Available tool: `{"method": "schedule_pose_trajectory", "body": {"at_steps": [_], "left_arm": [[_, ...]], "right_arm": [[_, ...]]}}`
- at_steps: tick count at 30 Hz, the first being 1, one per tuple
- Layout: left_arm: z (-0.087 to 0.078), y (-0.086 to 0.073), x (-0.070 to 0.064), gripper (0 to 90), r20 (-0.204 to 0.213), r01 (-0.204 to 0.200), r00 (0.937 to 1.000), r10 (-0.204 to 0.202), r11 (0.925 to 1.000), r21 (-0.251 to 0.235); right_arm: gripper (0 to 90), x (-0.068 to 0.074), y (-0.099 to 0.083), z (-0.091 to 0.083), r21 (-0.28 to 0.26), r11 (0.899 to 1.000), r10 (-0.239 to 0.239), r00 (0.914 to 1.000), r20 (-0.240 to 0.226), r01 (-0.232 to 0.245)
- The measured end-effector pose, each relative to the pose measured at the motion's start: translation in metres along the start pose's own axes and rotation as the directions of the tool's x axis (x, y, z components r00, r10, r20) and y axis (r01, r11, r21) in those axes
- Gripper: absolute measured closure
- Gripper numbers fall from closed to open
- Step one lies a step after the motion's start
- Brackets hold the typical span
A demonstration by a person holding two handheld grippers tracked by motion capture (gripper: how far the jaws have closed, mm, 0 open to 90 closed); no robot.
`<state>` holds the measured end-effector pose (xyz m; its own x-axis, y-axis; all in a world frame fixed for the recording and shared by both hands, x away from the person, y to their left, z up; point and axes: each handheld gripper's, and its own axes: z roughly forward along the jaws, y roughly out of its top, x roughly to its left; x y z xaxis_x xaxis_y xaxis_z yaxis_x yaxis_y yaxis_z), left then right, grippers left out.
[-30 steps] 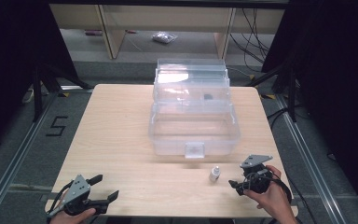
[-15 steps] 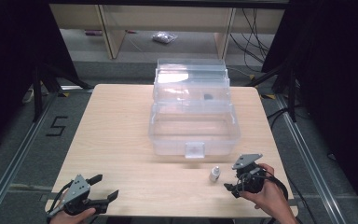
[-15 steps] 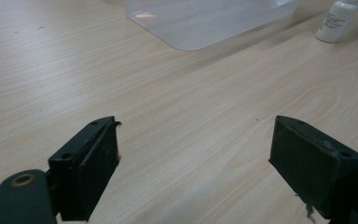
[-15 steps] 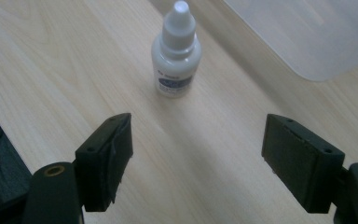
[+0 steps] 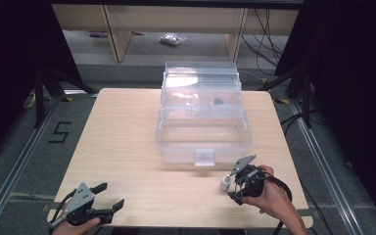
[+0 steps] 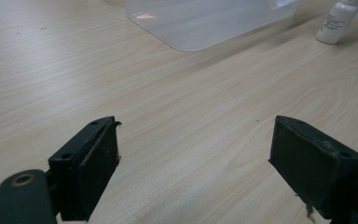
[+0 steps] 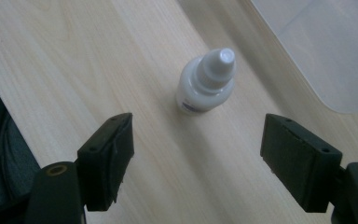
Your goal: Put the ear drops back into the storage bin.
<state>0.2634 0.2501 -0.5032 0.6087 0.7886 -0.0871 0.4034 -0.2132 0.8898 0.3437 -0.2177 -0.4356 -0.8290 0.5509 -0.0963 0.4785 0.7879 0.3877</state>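
Well, the table [image 5: 127, 142] was a pale wood top with rounded corners, and grey floor [image 5: 24, 142] ran round it on every side. A black "5" [image 5: 60, 132] was marked on the floor to the left, and a wooden shelf [image 5: 112, 29] stood at the far end of the room with a small bag [image 5: 172, 39] lying under it.

A clear plastic box [image 5: 203, 125] sat in the middle of the table, toward the far edge, with its lid tipped up at the back. The near half of the table was mostly bare wood.

The left gripper [image 5: 108, 196] rested at the near left corner, close to the edge, jaws wide apart and holding nothing. The right gripper [image 5: 233, 185] was near the right front corner, jaws spread too. A little white bottle [image 7: 206, 81] stood upright just beyond them, beside the box's near corner, touching neither jaw.
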Motion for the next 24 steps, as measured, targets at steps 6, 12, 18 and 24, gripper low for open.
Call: {"method": "schedule_pose_trajectory", "body": {"at_steps": [6, 12, 18, 24], "left_arm": [[0.000, 0.000, 0.001, 14.7, 0.000, -0.007, 1.0000, 0.007, 1.0000, -0.001], [0.000, 0.000, 0.000, 14.7, 0.000, -0.005, 1.0000, 0.005, 1.0000, 0.003], [0.000, 0.000, 0.001, 14.7, -0.001, -0.006, 1.0000, 0.006, 1.0000, 0.006], [0.001, -0.001, 0.001, 14.7, 0.006, -0.004, 1.0000, 0.004, 1.0000, -0.005]], "right_arm": [[28.9, -0.004, 0.012, 0.009, 0.036, 0.999, -0.022, 0.9998, -0.004, 0.022], [31.3, -0.006, 0.022, 0.017, 0.076, 0.996, -0.049, 0.9985, -0.025, 0.051], [33.5, -0.008, 0.030, 0.023, 0.119, 0.991, -0.062, 0.9973, -0.039, 0.066], [37.0, -0.010, 0.037, 0.030, 0.163, 0.982, -0.085, 0.9946, -0.060, 0.093]]}}
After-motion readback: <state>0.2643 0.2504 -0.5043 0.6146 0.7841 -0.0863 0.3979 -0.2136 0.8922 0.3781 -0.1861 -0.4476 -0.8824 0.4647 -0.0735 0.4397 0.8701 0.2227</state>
